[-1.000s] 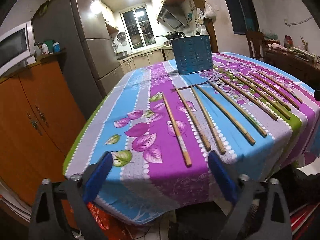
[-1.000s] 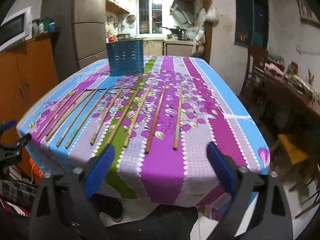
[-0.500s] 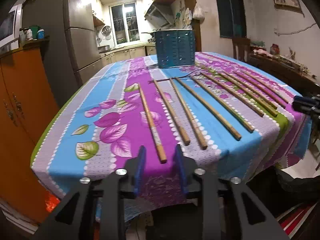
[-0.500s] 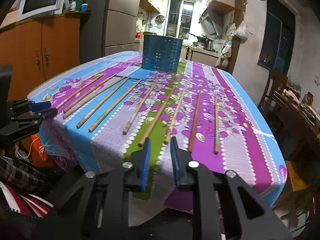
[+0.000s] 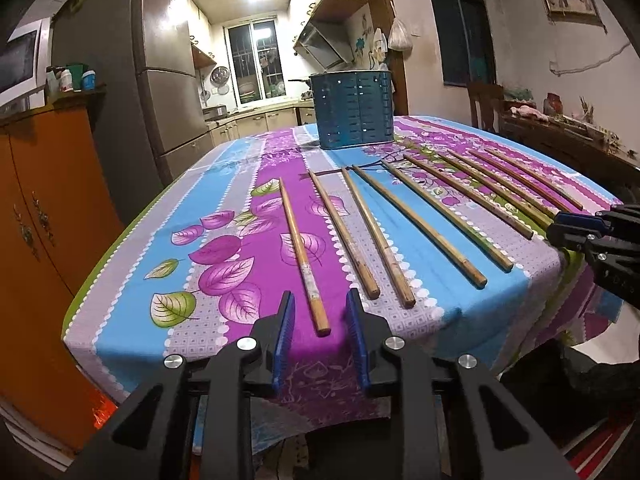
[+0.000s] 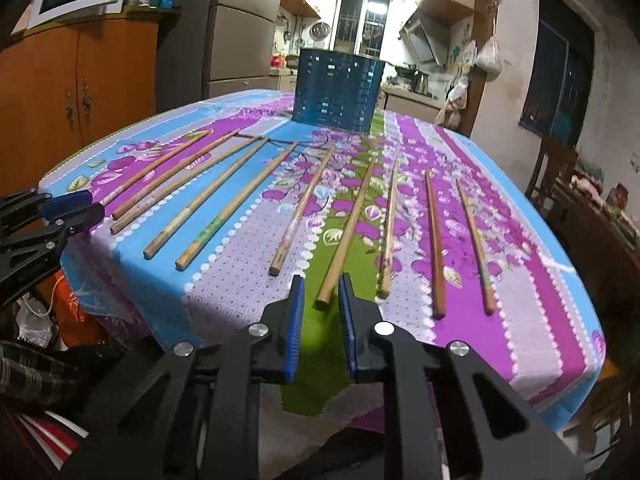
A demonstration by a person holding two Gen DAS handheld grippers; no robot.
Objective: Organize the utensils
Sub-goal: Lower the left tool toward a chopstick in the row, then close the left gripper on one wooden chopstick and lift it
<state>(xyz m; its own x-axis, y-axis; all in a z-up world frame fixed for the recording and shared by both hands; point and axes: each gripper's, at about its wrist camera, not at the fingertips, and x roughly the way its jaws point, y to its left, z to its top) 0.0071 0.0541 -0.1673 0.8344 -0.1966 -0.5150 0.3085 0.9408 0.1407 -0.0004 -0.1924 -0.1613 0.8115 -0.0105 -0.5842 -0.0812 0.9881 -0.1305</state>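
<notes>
Several wooden chopsticks lie side by side on the flowered tablecloth (image 5: 224, 208), tips pointing to a blue slotted utensil holder (image 5: 354, 110) at the far end. My left gripper (image 5: 319, 300) hovers at the near table edge, jaws narrowed but open. The butt of the leftmost chopstick (image 5: 302, 256) lies between the pads, untouched. My right gripper (image 6: 321, 280) is likewise narrowed and open around the near end of the chopstick (image 6: 346, 236) on the green stripe. The holder (image 6: 338, 88) stands upright beyond it. Each gripper shows in the other's view: right (image 5: 576, 224), left (image 6: 72, 204).
An orange cabinet (image 5: 40, 200) and a steel fridge (image 5: 160, 80) stand left of the table. A wooden chair (image 5: 484, 104) and a cluttered side table (image 5: 560, 132) are on the right. The cloth hangs over the near edge (image 6: 328, 360).
Both grippers have narrowed from wide open to a small gap and moved in to the table's near edge, each lining up on a chopstick's butt end.
</notes>
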